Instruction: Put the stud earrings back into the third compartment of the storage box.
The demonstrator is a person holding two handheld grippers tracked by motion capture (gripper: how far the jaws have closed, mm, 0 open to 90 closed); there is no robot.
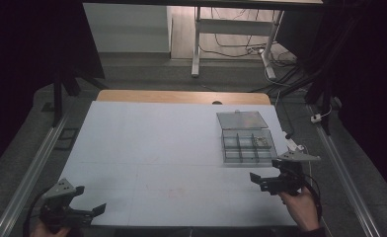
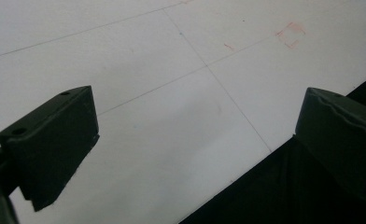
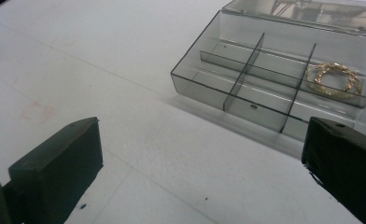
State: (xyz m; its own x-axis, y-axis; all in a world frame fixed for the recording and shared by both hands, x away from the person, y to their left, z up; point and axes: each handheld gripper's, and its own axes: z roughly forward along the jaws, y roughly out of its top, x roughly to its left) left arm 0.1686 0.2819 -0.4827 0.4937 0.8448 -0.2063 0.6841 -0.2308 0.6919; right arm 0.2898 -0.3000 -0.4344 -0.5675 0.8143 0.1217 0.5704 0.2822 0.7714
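A clear plastic compartment box [image 1: 247,146] with its lid [image 1: 241,119] laid back open stands on the white table at the right. In the right gripper view the box [image 3: 246,88] lies just ahead, and a gold ring-shaped piece [image 3: 333,77] rests in a far right compartment [image 1: 261,142]. My right gripper [image 1: 258,181] is open, held low near the table's front right, just short of the box [image 3: 200,172]. My left gripper [image 1: 94,208] is open at the front left corner, over bare table and its edge [image 2: 195,140], with nothing between its jaws.
The white table top [image 1: 172,148] has faint red marks [image 2: 291,35] near the front middle. A wooden strip [image 1: 181,97] runs along the far edge. Metal rails [image 1: 33,168] flank both sides. Desk legs and cables [image 1: 260,52] lie on the floor beyond.
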